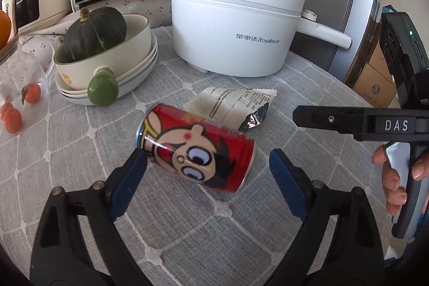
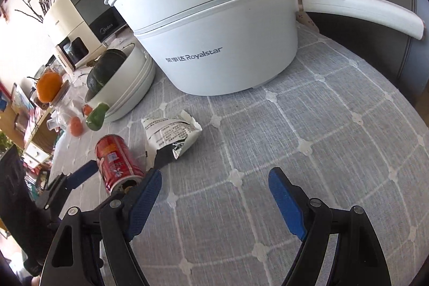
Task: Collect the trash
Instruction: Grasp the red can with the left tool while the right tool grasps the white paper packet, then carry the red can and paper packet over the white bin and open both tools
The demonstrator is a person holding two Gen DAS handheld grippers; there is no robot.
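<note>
Now the left gripper (image 1: 207, 160) stands with jaws spread either side of the red can (image 1: 195, 148), which lies on its side on the grey tablecloth (image 2: 321, 138); whether the left pad touches it, I cannot tell. Just beyond the can lies an empty snack wrapper (image 2: 171, 133). The right gripper (image 2: 214, 181) hangs open over bare cloth, nothing between its fingers.

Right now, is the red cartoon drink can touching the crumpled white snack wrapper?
Cannot tell. In the left wrist view the red can overlaps the white wrapper; in the right wrist view the gap is hidden by the silver torn end.
</note>
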